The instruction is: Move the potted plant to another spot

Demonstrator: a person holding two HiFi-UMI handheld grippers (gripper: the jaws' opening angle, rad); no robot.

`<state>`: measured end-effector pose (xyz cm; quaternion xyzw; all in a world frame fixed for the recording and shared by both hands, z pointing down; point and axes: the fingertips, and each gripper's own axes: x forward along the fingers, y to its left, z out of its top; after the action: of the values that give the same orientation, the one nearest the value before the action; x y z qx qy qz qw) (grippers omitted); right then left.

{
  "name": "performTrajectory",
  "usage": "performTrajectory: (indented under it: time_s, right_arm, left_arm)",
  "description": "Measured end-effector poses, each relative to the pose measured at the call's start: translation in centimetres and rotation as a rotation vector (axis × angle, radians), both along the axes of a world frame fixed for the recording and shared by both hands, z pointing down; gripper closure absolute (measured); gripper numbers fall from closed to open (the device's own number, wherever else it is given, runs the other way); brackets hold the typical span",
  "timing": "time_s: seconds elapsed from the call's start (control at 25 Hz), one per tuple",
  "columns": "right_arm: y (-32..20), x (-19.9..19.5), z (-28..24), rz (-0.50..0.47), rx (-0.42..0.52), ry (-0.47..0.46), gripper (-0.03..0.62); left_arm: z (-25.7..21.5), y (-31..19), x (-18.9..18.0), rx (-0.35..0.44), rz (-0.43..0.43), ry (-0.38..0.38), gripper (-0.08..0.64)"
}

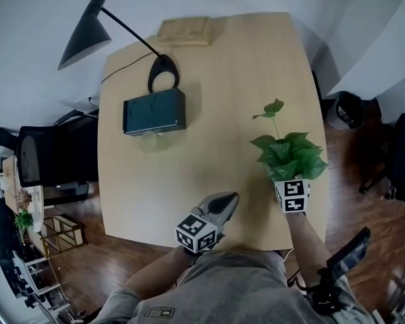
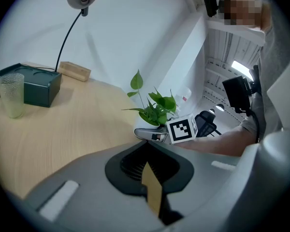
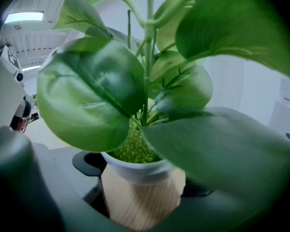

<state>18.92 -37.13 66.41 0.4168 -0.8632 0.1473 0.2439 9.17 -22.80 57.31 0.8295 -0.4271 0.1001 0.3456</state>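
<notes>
Between right tongs (image 3: 144, 178), potted plant (image 1: 288, 155), pot gripped

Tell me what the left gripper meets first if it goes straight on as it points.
Most likely the right gripper, whose tongs sit round the potted plant dead ahead. Depth is hard to judge here, so the pot itself might come first.

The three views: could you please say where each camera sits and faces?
Head view: on the head, facing steeply down at the table; left gripper, right gripper show.
Left gripper view: on the left gripper, facing the right gripper; shut jaws show.
Right gripper view: on that gripper, facing the potted plant between its jaws.
All share the plant.
</notes>
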Motion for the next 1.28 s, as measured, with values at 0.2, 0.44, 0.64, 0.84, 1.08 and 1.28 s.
performTrajectory:
  time_s: [0.2, 0.44, 0.64, 0.84, 1.08, 1.28]
  right_arm:
    - [0.0, -0.1, 0.2, 0.005, 0.011, 0.009, 0.12]
    - [-0.1, 0.0, 0.2, 0.009, 0.015, 0.015, 0.112]
    - [0.2, -0.1, 0.6, -0.009, 0.005, 0.023, 0.077]
    - [1.3, 0.2, 0.9, -0.008, -0.025, 0.015, 0.066]
    - [4.4, 1.1, 1.6, -0.036, -0.078, 0.008, 0.066]
    - [8.6, 0.8, -0.1, -0.113, -0.067, 0.027, 0.067]
  left_arm:
    - [0.0, 0.2, -0.4, -0.005, 0.001, -0.003, 0.568]
    - [-0.4, 0.7, -0.9, 0.0, -0.004, -0.007, 0.569]
    - [-0.6, 1.0, -1.3, 0.006, -0.02, -0.014, 0.568]
    - [-0.8, 2.0, -1.1, 0.009, -0.029, -0.02, 0.568]
    - [-0.9, 3.0, 0.1, 0.043, -0.045, -0.01, 0.569]
    - [-1.6, 4.3, 0.7, 0.074, -0.045, 0.007, 0.568]
